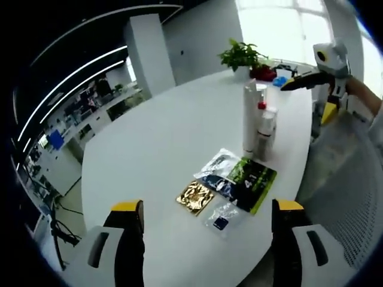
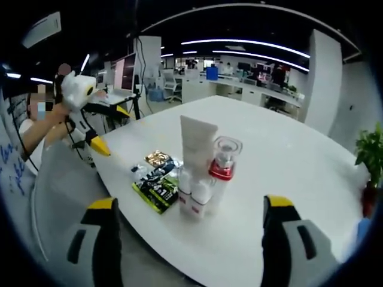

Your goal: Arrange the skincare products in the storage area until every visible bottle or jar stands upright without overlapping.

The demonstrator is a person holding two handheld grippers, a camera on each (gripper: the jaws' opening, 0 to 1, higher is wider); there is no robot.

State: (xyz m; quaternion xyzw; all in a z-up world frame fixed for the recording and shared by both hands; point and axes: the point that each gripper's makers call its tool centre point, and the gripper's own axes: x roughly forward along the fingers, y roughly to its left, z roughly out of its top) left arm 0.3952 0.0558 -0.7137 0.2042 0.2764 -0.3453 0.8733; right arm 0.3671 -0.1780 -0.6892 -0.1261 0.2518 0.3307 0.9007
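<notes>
A tight group of upright skincare products stands on the white table [image 1: 149, 155]: a tall white tube [image 1: 250, 113], a clear bottle with a red collar [image 2: 222, 162] and low white bottles [image 2: 192, 200]. Beside them lie flat sachets: a gold one [image 1: 194, 197], a green-black one [image 1: 256, 182] and a silvery one [image 1: 218, 162]. My left gripper [image 1: 209, 206] hovers open over the near table edge, short of the sachets. My right gripper [image 2: 190, 202] is open too, held back from the bottles on the opposite side. Each shows in the other's view, empty: the right gripper [image 1: 310, 97] and the left gripper [image 2: 111, 128].
A potted plant [image 1: 242, 55] and a red object [image 1: 263, 73] stand at the table's far end. A person's hand and sleeve [image 2: 48, 125] hold the left gripper. Office desks and monitors [image 2: 125, 72] lie beyond the table, and wide bare tabletop lies left of the bottles.
</notes>
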